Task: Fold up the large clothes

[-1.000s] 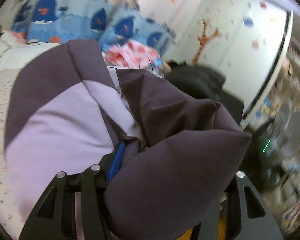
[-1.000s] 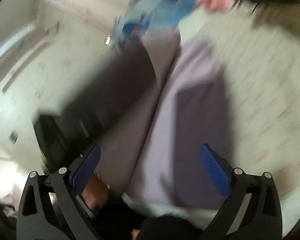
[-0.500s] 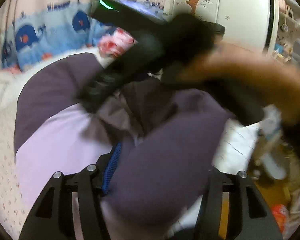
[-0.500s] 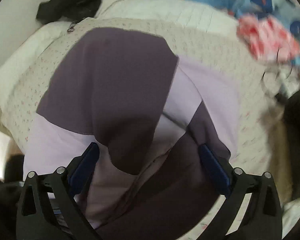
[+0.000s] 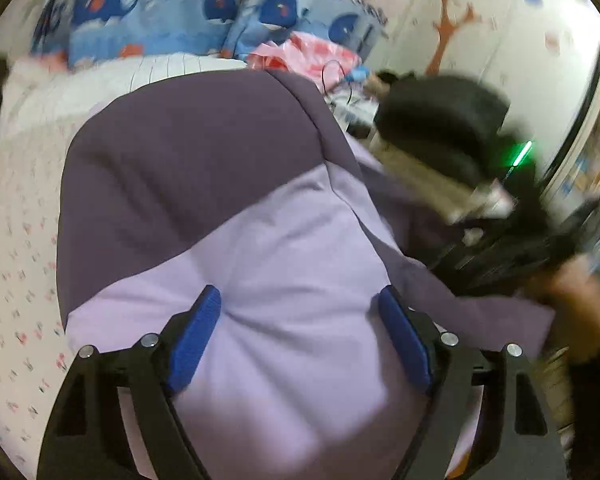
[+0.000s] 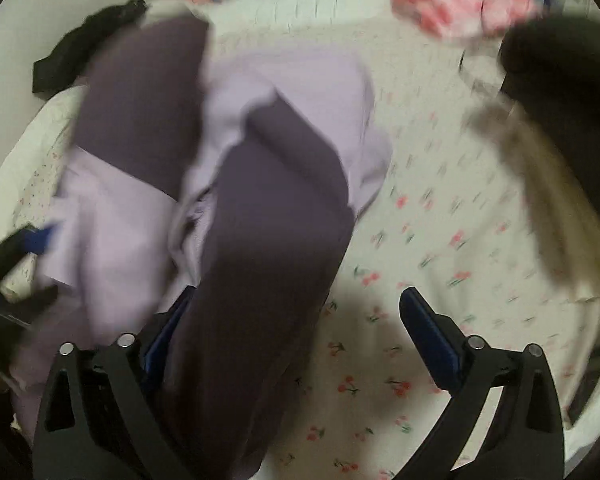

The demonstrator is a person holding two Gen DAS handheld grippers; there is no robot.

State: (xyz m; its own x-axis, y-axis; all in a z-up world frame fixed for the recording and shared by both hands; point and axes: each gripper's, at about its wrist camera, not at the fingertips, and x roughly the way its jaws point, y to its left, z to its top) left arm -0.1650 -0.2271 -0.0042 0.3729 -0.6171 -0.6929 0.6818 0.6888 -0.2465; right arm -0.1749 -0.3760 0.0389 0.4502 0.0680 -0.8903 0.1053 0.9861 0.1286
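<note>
Left wrist: left tongs spread wide over the purple garment.

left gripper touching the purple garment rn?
Touching. Left wrist view: the open left gripper presses into the purple garment, lilac fabric puckering against both blue pads.

garment: on the bed, under both grippers
pillows: behind garment, at bed's far end
black coat: right of garment
</note>
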